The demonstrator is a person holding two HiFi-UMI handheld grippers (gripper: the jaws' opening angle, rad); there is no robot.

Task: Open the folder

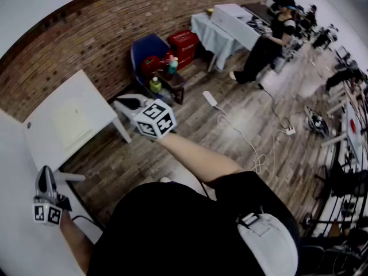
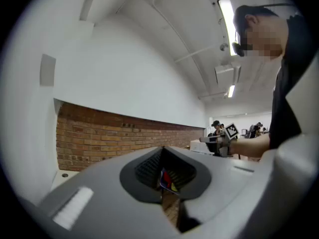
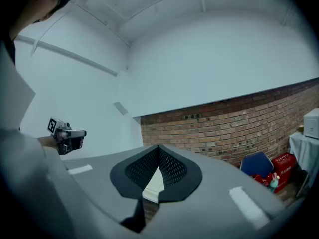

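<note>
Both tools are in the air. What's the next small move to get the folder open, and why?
Probably lower the right tool toward the white table. It and the left tool are shut, empty and clear of the table, and the pale flat thing lying there, likely the folder, is untouched.

Dim, bluish, fisheye-warped, dark-vignetted edges
</note>
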